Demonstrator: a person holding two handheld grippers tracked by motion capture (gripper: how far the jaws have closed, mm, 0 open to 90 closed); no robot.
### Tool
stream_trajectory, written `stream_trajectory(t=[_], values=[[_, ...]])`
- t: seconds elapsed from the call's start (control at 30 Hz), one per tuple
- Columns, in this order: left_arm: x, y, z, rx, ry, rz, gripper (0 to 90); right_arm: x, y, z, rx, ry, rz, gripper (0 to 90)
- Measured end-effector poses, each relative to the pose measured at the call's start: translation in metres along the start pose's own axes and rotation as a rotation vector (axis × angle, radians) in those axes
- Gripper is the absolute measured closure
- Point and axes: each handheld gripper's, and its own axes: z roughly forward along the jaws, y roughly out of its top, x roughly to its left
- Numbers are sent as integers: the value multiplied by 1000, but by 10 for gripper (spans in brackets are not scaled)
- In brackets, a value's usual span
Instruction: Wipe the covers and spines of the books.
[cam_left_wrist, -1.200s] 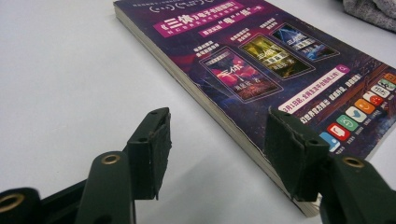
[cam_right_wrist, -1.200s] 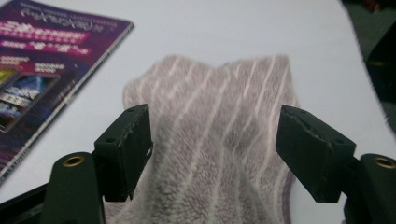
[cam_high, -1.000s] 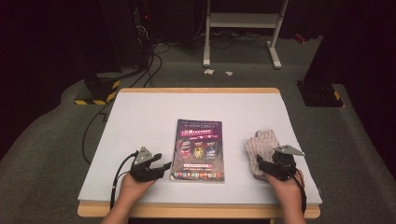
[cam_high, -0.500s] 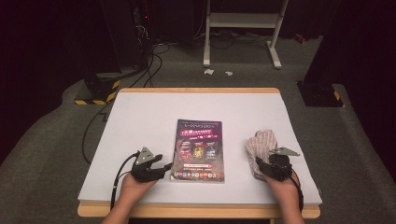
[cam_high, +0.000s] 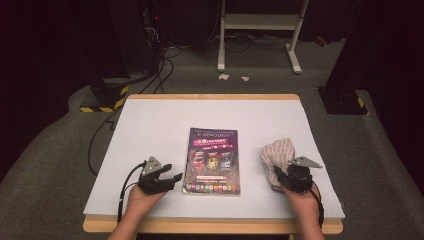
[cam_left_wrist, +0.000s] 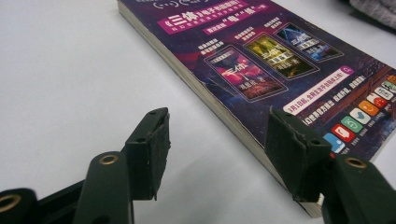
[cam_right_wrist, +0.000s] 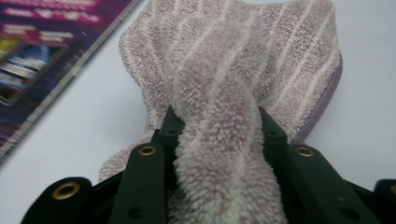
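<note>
Left gripper (cam_left_wrist: 215, 154) view: book (cam_left_wrist: 261, 70) edge up close, jaws wide, empty | right gripper (cam_right_wrist: 215, 135): clamped on towel (cam_right_wrist: 224, 70) fold

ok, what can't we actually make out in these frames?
- Book cover text: too small in the high view; its near corner is hidden behind a left gripper jaw in the left gripper view.
- Striped towel: the right gripper jaws cover its pinched fold.
- Book in the right gripper view: blurred, cut off at the left edge.
</note>
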Motion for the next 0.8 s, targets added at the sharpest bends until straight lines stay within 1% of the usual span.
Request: stream_trajectory(t=[0.03,0.1,0.17,0.23,0.27,0.3,0.33,0.37,0.43,0.47,0.6,0.7,0.8], values=[[1,0,0,-2,6,-9,378,3,2,-3,-13,10,-4,639],[3,0,-1,-9,4,-21,371,11,7,-8,-40,30,-15,638],[4,0,-3,-16,7,-15,367,21,11,-13,-64,60,-28,638],[5,1,-5,-26,8,-26,361,33,14,-16,-78,85,-48,637],[6,1,-5,-26,7,-26,361,42,16,-18,-85,104,-66,636],[7,1,-6,-28,11,-26,360,46,17,-18,-89,114,-78,635],[7,1,-6,-27,13,-26,354,60,19,-17,-90,144,-101,634],[8,1,-6,-28,14,-27,354,60,19,-17,-90,144,-101,634],[10,1,-8,-32,15,-31,351,74,19,-14,-78,177,-121,632],[11,2,-9,-35,17,-32,350,81,19,-11,-73,189,-139,631],[14,2,-11,-42,22,-40,350,105,15,-1,-41,229,-186,630],[15,2,-12,-45,23,-46,350,116,10,8,-10,243,-212,629],[16,2,-13,-46,25,-46,350,122,2,21,46,241,-237,628]])
